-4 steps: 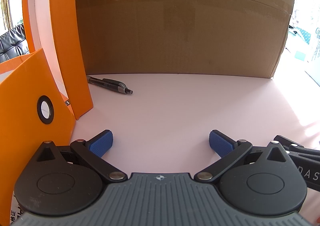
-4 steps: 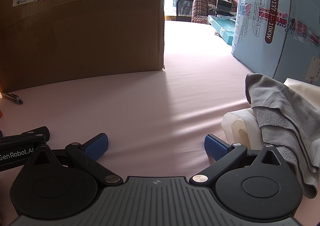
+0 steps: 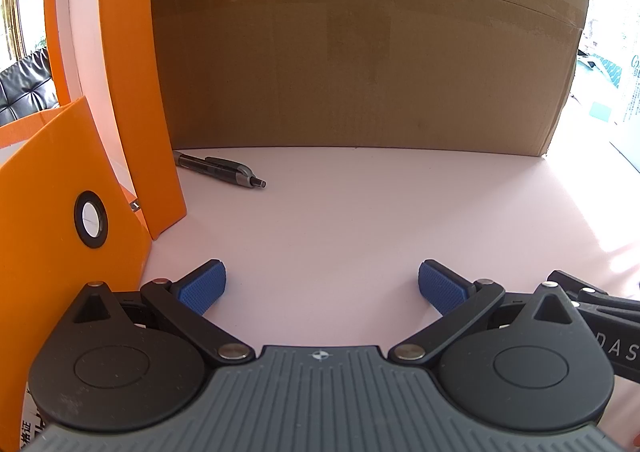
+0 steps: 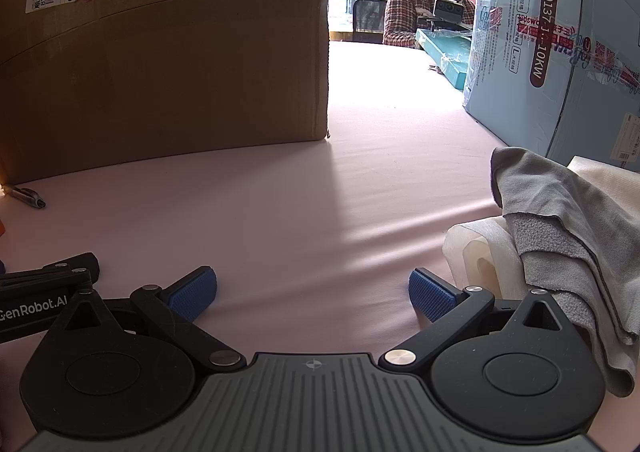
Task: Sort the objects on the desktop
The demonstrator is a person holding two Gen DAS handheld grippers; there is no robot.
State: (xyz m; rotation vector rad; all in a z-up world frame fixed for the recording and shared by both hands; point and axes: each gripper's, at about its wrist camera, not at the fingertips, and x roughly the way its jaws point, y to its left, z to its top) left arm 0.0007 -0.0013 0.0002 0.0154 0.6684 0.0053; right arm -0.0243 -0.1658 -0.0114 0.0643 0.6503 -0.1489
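At the far left an orange folder [image 3: 100, 180] is seen standing upright on the pink table [image 3: 360, 220], with a pen [image 3: 220, 169] lying flat just behind its edge, close against the foot of a large cardboard box [image 3: 360, 60]. The left gripper [image 3: 322, 288] is held low over the table with its fingers spread wide and nothing between them. The pen is judged light, stiff and smooth, liable to roll; it would best be taken across the middle of the barrel, clear of the clip. The right gripper [image 4: 312, 292] is likewise spread wide and empty. At the far right a grey cloth [image 4: 560, 220] is draped over a pale plastic container [image 4: 476, 256], beside a blue carton [image 4: 560, 52]. The cloth is judged soft and limp, best pinched at a bunched fold. No object is yet held.
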